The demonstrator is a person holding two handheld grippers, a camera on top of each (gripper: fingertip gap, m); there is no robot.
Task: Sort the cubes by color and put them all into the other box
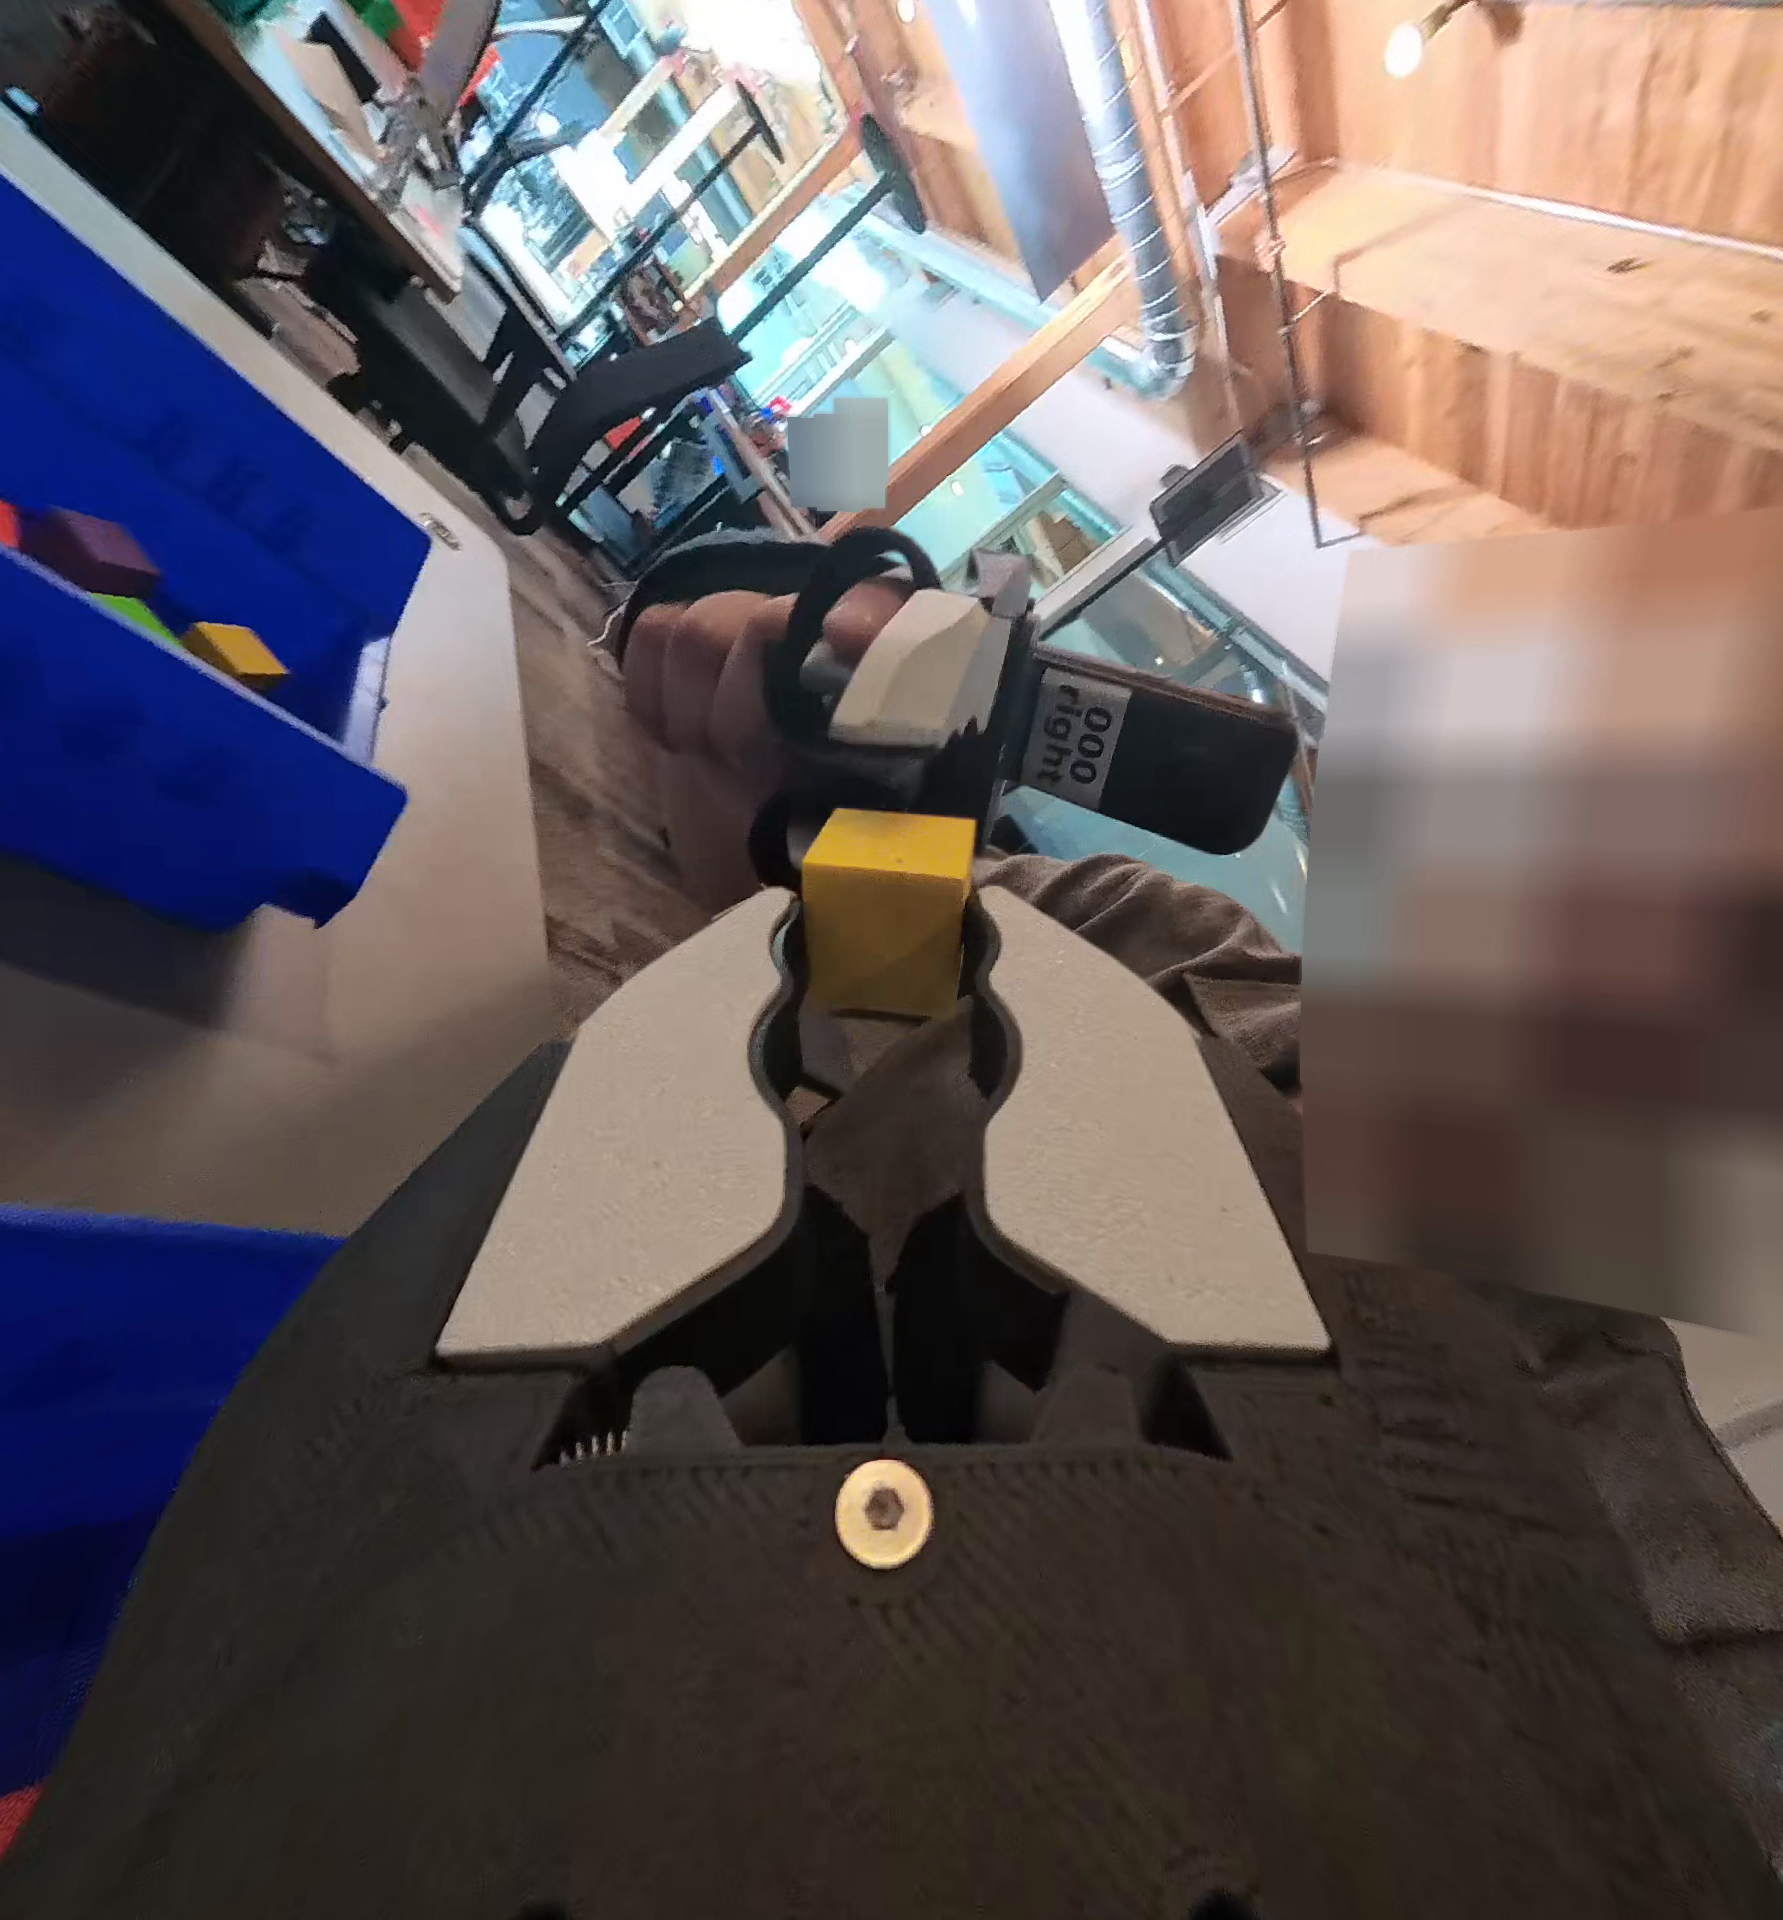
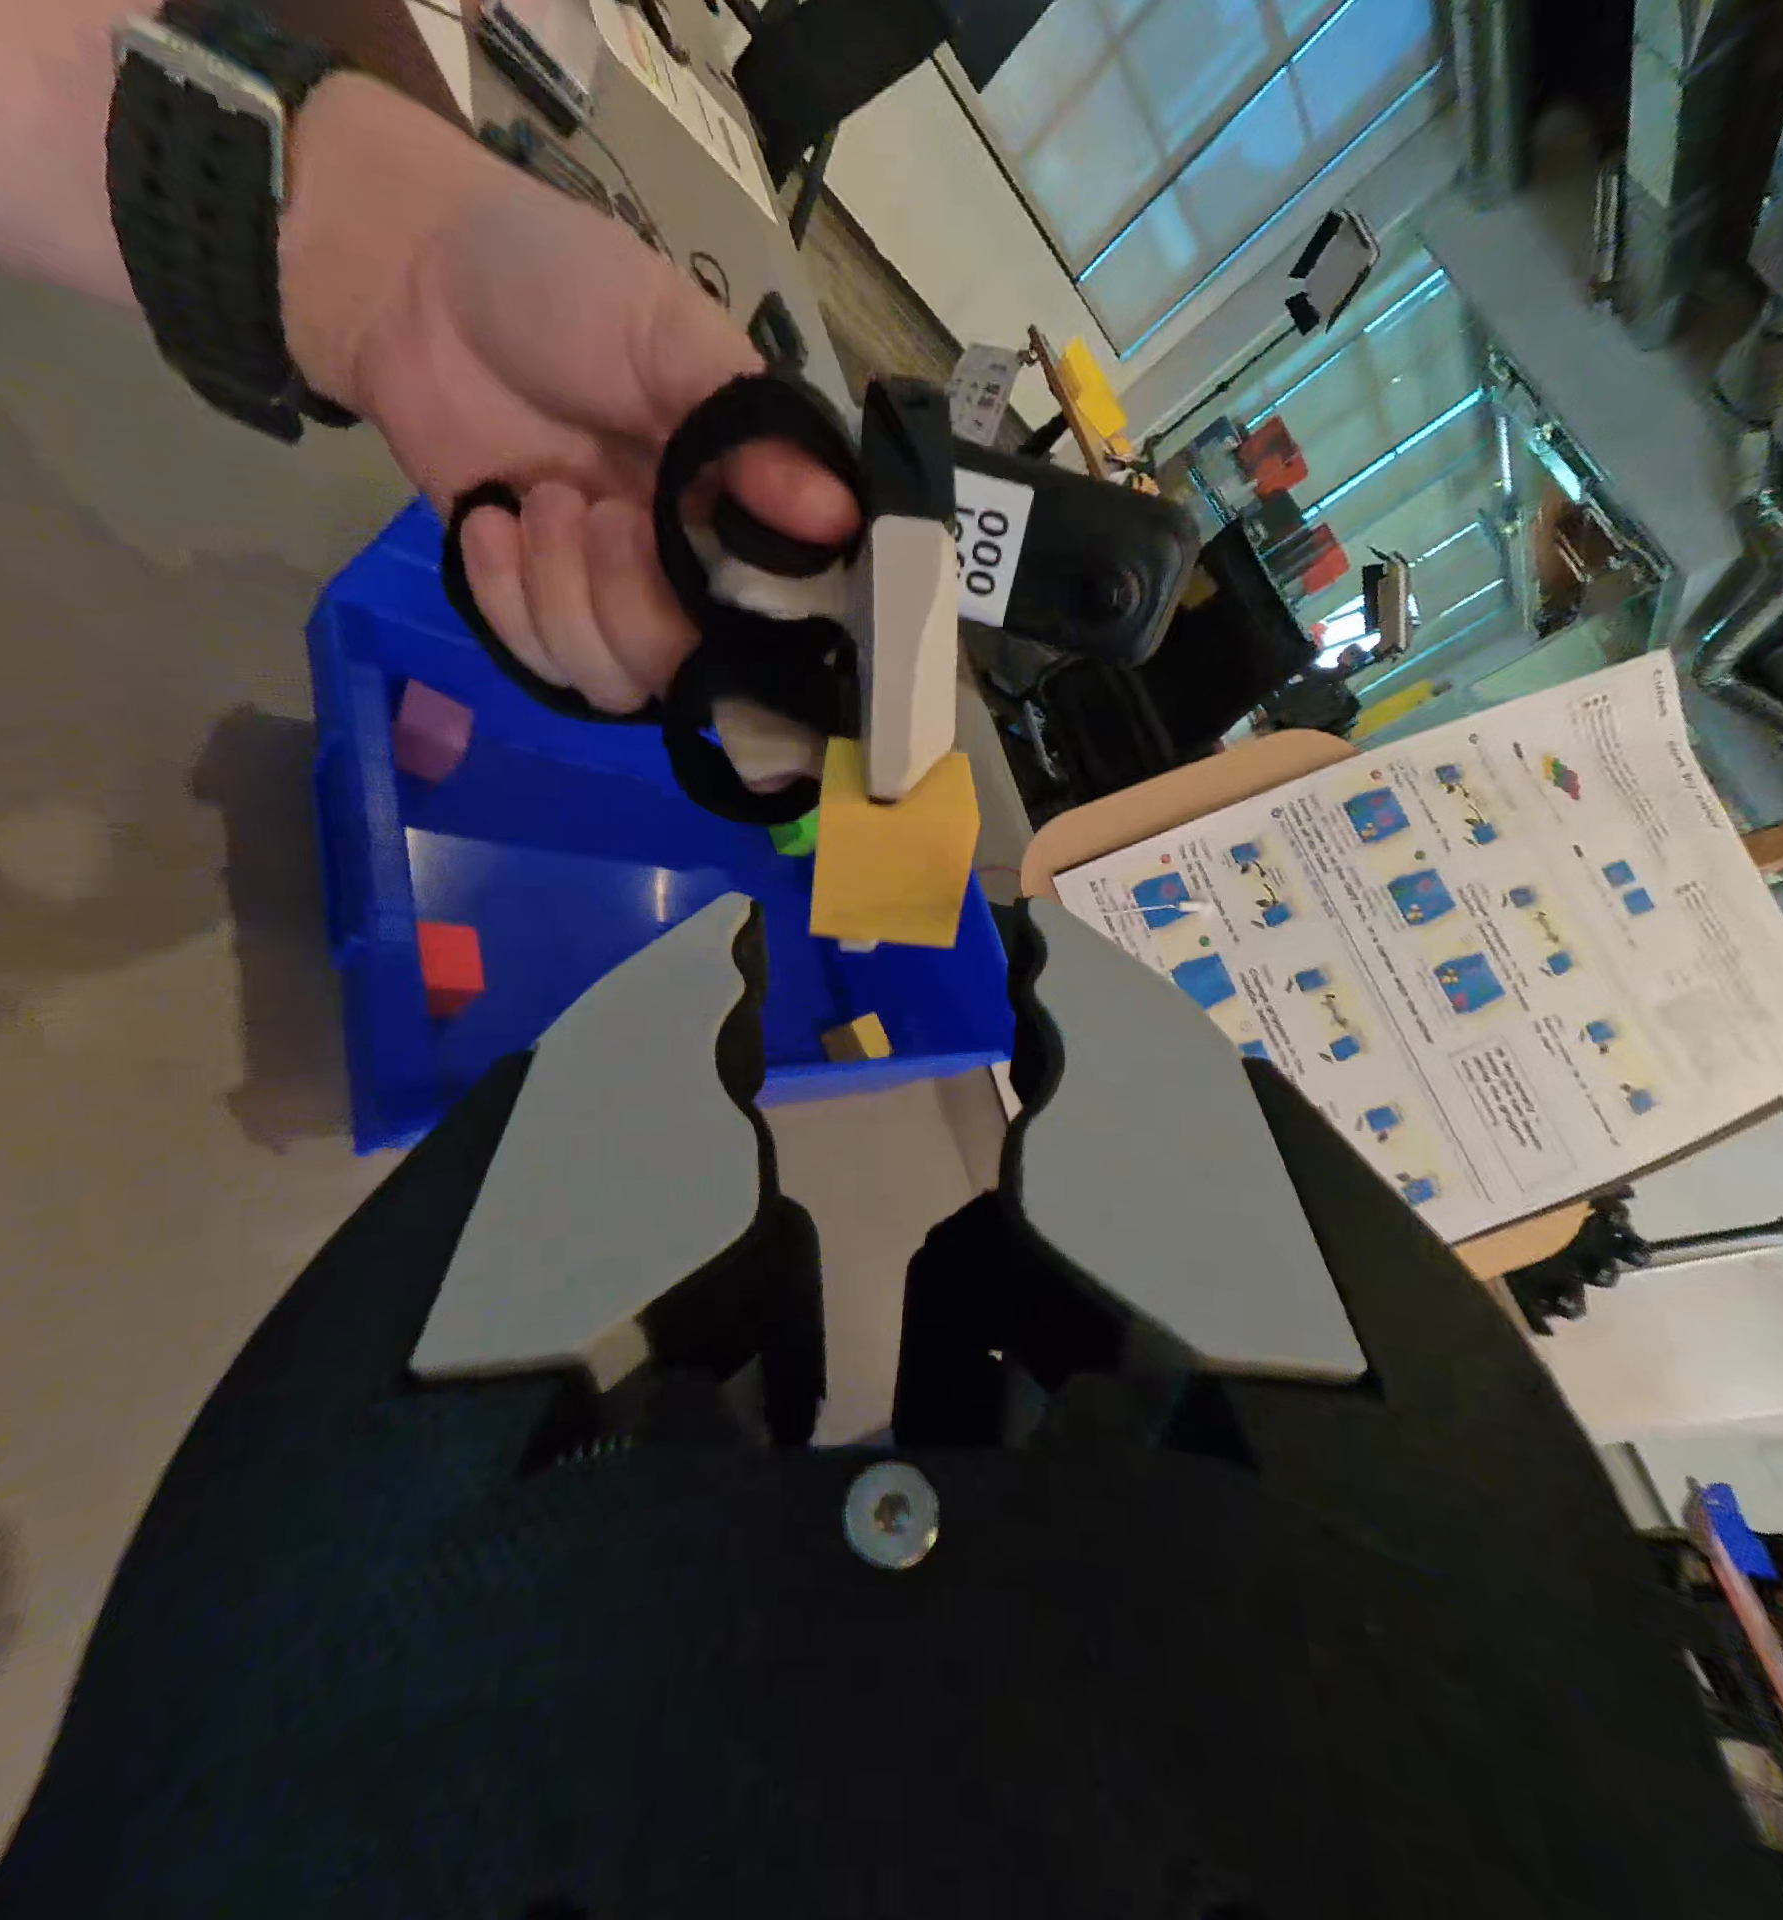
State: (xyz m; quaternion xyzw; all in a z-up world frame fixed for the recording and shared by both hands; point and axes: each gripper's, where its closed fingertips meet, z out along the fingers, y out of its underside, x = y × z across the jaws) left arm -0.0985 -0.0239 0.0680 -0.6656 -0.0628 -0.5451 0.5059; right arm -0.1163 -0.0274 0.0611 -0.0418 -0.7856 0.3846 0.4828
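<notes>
In the left wrist view my left gripper (image 1: 882,914) is shut on a yellow cube (image 1: 887,925), pinched between the fingertips and held in the air. In the right wrist view my right gripper (image 2: 887,925) is open and empty. The same yellow cube (image 2: 892,862) hangs just ahead of its fingertips, clamped by the left gripper, whose grey finger (image 2: 908,644) shows edge-on in a person's hand (image 2: 513,343). The right gripper's grey finger (image 1: 918,665) shows just behind the cube in the left wrist view.
A blue bin (image 2: 367,935) on the grey table holds a purple cube (image 2: 430,732), a red cube (image 2: 451,961), a green cube (image 2: 793,831) and a small yellow cube (image 2: 856,1039). Blue bins (image 1: 139,727) also show at left. A printed sheet on a board (image 2: 1438,935) lies at right.
</notes>
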